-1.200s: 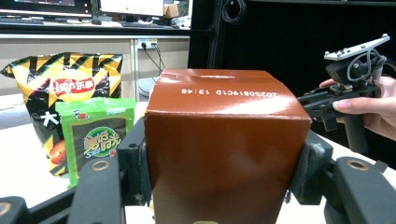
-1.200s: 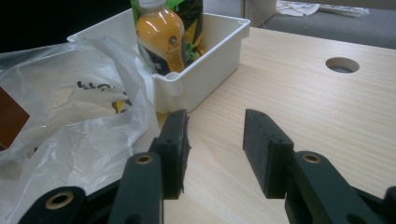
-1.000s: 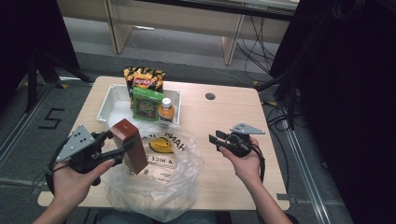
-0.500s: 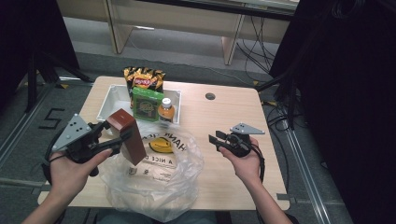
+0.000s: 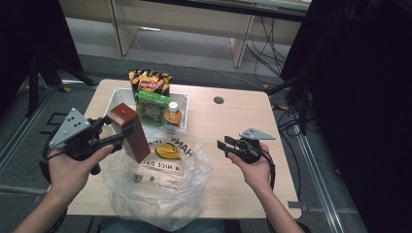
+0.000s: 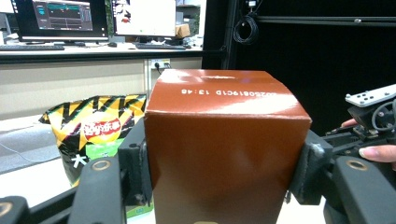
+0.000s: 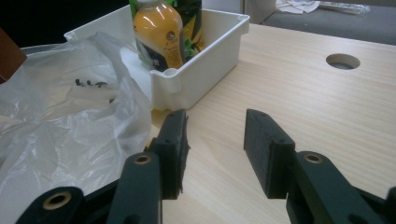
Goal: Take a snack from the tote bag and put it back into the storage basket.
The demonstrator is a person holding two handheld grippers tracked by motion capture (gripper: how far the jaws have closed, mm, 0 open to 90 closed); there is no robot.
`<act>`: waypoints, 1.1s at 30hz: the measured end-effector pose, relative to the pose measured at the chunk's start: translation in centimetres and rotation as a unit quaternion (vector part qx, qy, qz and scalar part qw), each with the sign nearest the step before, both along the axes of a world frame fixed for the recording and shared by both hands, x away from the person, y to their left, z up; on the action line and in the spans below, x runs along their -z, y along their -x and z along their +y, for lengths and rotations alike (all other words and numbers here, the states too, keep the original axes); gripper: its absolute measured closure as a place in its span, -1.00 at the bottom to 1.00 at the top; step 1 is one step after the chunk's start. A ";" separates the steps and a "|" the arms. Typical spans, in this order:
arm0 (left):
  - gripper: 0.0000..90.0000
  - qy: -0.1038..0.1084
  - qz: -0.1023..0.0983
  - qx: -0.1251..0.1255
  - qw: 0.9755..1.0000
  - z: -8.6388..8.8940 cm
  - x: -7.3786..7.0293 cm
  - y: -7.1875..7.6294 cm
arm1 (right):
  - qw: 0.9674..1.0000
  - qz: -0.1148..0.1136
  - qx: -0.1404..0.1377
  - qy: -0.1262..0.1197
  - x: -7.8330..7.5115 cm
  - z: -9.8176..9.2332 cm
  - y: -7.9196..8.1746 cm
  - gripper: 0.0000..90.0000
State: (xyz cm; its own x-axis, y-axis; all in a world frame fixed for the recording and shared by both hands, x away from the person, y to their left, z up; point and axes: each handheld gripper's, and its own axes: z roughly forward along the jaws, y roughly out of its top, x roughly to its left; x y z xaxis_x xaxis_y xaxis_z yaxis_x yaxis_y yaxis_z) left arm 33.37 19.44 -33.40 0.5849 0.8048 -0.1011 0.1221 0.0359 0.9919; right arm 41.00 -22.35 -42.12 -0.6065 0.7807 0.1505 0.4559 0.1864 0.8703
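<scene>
Your left hand-held gripper (image 5: 127,132) clamps brown box (image 5: 130,131), now lifted higher above plastic bag (image 5: 160,184), beside white bin (image 5: 114,99). Your right hand-held gripper (image 5: 224,145) unmoved over desk (image 5: 233,121), jaws apart, empty.

High view: fixed above near table edge, facing forward and down. Left gripper view: level, close behind tall brown cardboard box (image 6: 226,149). Right gripper view: low over pale wooden table (image 7: 317,107). All three share white plastic bin (image 5: 116,97).
</scene>
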 end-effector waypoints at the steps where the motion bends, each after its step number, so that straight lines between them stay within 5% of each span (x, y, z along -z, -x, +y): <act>1: -0.16 -0.001 -0.001 -0.001 1.000 0.0 -0.1 -0.1 | 1.000 -0.001 -0.002 0.002 0.0 0.0 0.0 0.33; 9: -0.16 -0.003 -0.005 -0.008 1.000 0.3 -1.0 -0.7 | 1.000 0.011 -0.004 -0.001 0.0 0.0 0.1 0.33; 10: -0.16 -0.003 -0.007 -0.009 1.000 0.4 -1.1 -0.8 | 1.000 -0.008 0.000 0.003 0.1 0.0 -0.1 0.33; 13: -0.16 -0.003 -0.007 -0.012 1.000 0.5 -1.2 -1.1 | 1.000 -0.018 -0.006 0.018 0.1 -0.3 -0.2 0.33; 20: -0.16 -0.008 -0.008 -0.019 1.000 0.8 -1.4 -1.7 | 1.000 0.010 -0.003 -0.002 0.0 0.0 0.0 0.33; 23: -0.16 -0.007 -0.011 -0.021 1.000 0.9 -1.5 -1.8 | 1.000 -0.015 -0.003 0.011 0.1 -0.2 -0.2 0.33; 33: -0.16 -0.006 -0.016 -0.031 0.999 1.5 -2.0 -2.5 | 1.000 -0.009 -0.002 0.010 0.1 -0.2 -0.2 0.33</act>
